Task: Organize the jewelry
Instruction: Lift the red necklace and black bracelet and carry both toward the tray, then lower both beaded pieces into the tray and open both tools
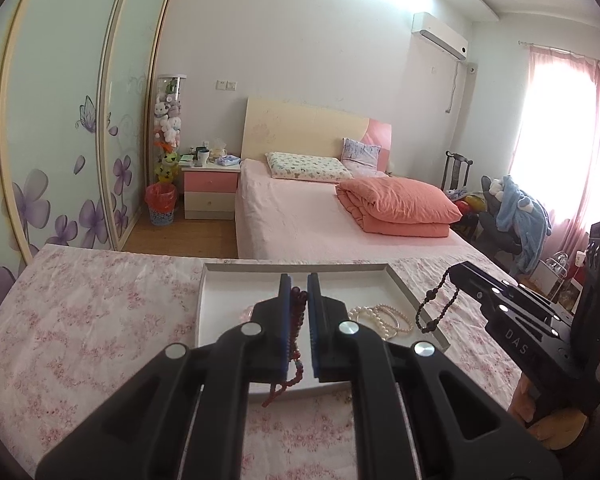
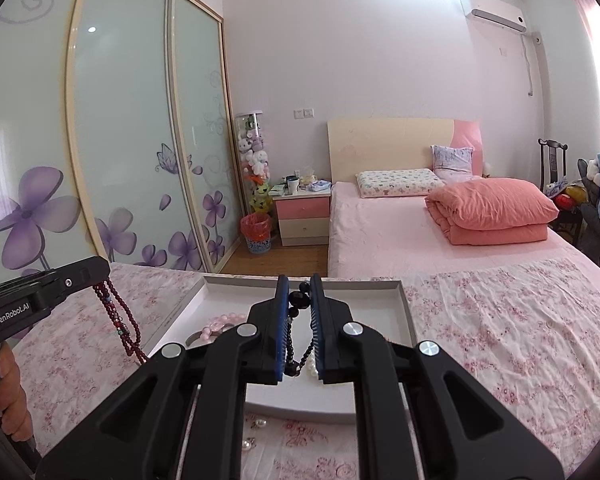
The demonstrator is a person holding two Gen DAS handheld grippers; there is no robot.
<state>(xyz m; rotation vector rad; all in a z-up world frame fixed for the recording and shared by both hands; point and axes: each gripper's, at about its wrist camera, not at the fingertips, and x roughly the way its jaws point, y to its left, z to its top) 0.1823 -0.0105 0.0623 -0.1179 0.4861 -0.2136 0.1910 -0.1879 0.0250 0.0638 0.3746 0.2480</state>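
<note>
our left gripper (image 1: 299, 292) pinching red beads (image 1: 296, 320) mid-frame over the tray (image 1: 228, 280), right gripper (image 2: 299, 292) clamped on black beads (image 2: 300, 304), pearls (image 1: 382, 316) lying lower right in tray

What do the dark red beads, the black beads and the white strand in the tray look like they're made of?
Dark red beads: glossy, slightly translucent, perhaps garnet or glass. Black beads: shiny, opaque, possibly stone, lacquered wood or plastic. White strand: round with a soft sheen, pearl or imitation pearl. Tray: matte white, likely cardboard.
</note>
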